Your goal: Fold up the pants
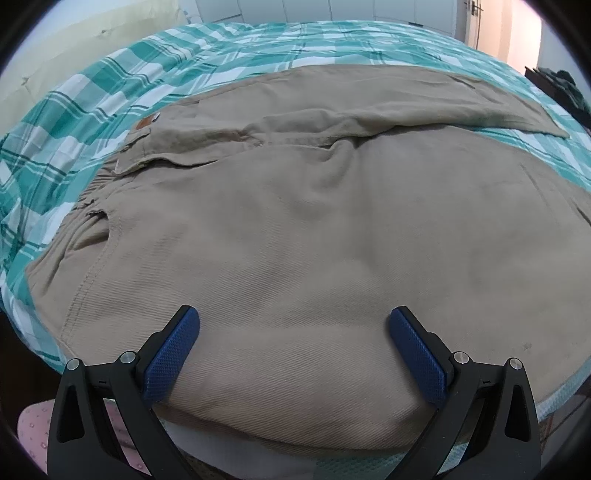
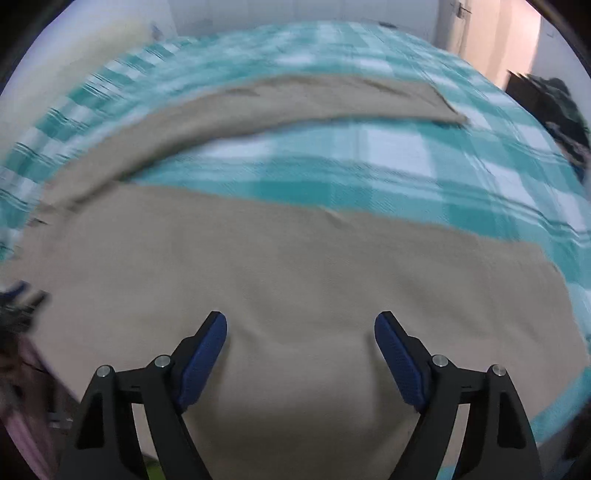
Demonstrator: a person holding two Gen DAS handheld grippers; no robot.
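Khaki pants (image 1: 295, 229) lie spread flat on a bed covered by a teal and white checked sheet (image 1: 110, 88). The waistband with a small brown label (image 1: 144, 122) is at the left, and the two legs run off to the right. My left gripper (image 1: 293, 319) hovers open over the near leg by the bed's front edge, nothing between its blue pads (image 1: 173, 350). In the right wrist view the pants (image 2: 295, 277) show both legs with a strip of sheet (image 2: 369, 166) between them. My right gripper (image 2: 301, 325) stands open above the near leg, gripping nothing.
The bed's near edge runs just below both grippers. A pale wall and headboard (image 1: 74, 44) lie at the back left, a doorway (image 1: 517, 33) at the back right. Dark clothing on furniture (image 2: 554, 107) sits at the right. A pink patterned sleeve (image 1: 35, 428) shows low left.
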